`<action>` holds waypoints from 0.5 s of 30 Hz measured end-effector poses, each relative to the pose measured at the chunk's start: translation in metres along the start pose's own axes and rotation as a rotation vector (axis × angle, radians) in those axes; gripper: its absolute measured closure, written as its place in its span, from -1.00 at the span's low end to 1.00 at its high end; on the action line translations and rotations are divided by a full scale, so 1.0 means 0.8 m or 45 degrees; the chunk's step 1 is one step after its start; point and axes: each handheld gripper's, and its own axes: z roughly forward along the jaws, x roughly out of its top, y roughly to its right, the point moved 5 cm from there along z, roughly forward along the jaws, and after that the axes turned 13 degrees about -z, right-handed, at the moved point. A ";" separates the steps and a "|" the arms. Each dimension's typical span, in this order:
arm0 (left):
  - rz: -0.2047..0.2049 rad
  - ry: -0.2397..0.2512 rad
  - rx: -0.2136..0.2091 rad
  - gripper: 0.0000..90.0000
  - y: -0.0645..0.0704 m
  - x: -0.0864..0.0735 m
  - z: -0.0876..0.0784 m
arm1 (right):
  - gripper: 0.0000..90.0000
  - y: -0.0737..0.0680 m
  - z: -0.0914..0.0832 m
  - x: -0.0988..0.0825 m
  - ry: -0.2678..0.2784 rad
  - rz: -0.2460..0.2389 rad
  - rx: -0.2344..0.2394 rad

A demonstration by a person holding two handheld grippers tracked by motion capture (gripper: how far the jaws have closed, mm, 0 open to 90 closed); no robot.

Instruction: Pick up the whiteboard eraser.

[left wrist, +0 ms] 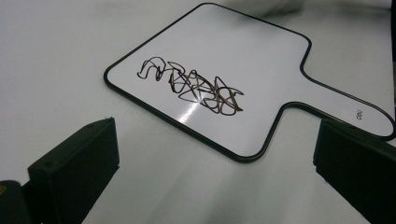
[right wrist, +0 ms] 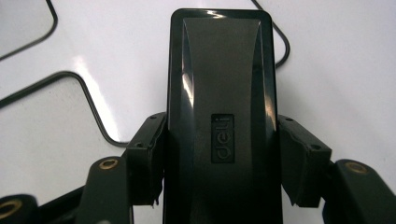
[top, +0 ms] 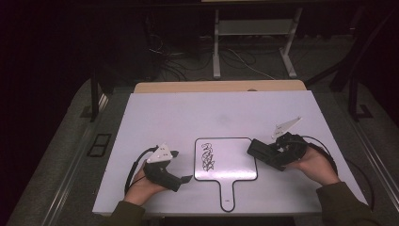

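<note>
White tabletop (top: 164, 117) is spreading under both hands, with dark floor and cables lying beyond its far edge. At its near middle a small handled whiteboard (top: 226, 160) is lying flat, its handle pointing toward the person — a black scribble (top: 207, 157) is sitting on its left half. The left gripper (top: 181, 166) is resting on the table just left of the board, its jaws standing wide apart and holding nothing. The right gripper (top: 263, 153) is hovering at the board's right edge, its jaws clamping a black eraser (right wrist: 222, 121) marked "deli" — the eraser's front end is reaching over the board's border.
</note>
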 end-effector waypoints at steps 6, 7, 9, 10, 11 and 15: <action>0.000 0.006 0.001 -1.00 0.000 0.000 0.000 | -0.14 0.000 0.002 0.018 0.019 -0.025 0.008; 0.000 0.006 0.001 -1.00 0.000 0.000 0.000 | -0.14 0.001 0.003 0.021 0.021 -0.037 0.010; 0.002 0.005 0.001 -1.00 -0.001 0.000 -0.001 | -0.14 0.000 0.004 0.027 0.027 -0.044 0.010; 0.000 0.005 0.000 -1.00 0.000 0.000 -0.001 | -0.14 0.000 0.005 0.031 0.028 -0.046 0.011; 0.000 0.005 0.000 -1.00 0.000 0.000 -0.001 | -0.14 -0.001 0.006 0.034 0.030 -0.052 0.014; 0.001 0.006 0.002 -1.00 0.000 0.000 -0.001 | -0.14 -0.001 0.010 0.044 0.031 -0.072 0.013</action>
